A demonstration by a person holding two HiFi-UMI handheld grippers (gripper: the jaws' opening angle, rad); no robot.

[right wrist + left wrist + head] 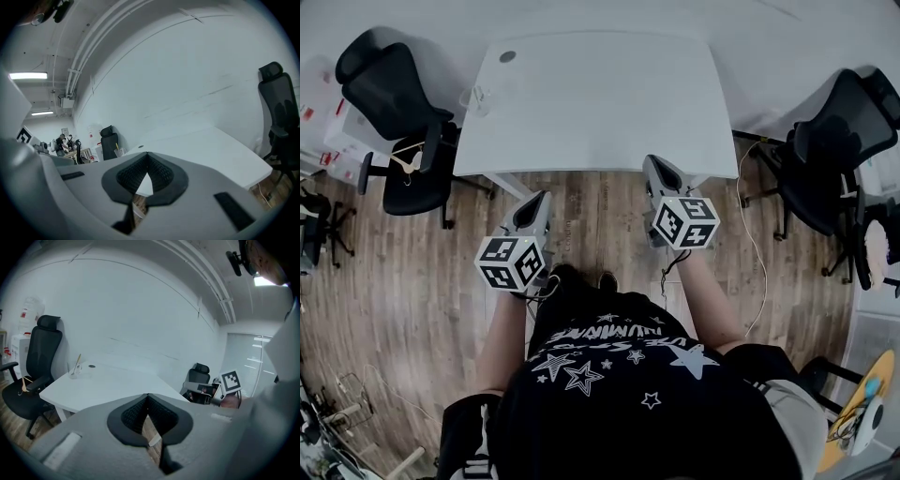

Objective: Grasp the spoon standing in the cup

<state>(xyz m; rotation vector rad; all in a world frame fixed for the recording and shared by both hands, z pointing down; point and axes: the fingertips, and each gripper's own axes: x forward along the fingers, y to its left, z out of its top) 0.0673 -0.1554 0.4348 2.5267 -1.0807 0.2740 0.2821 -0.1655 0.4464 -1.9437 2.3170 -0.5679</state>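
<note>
Our left gripper (pixel 532 208) and right gripper (pixel 662 174) are both closed, empty. Spoon (pixel 78 362) leans in the cup (pixel 75 373), ahead-left; left's nearer.

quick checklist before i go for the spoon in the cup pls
1. Cup found: ok. The cup stands near the left edge of the table.
2. Spoon standing: ok. The spoon leans upright in the cup.
3. Left gripper ready to take it: not ok. The left gripper has its jaws together, with nothing between them.
4. Right gripper ready: not ok. The right gripper has its jaws together and holds nothing.
5. Within reach: not ok. Both grippers hang over the floor, short of the table's near edge and well apart from the cup.
6. Chair beside that corner out of the way: cannot tell.
</note>
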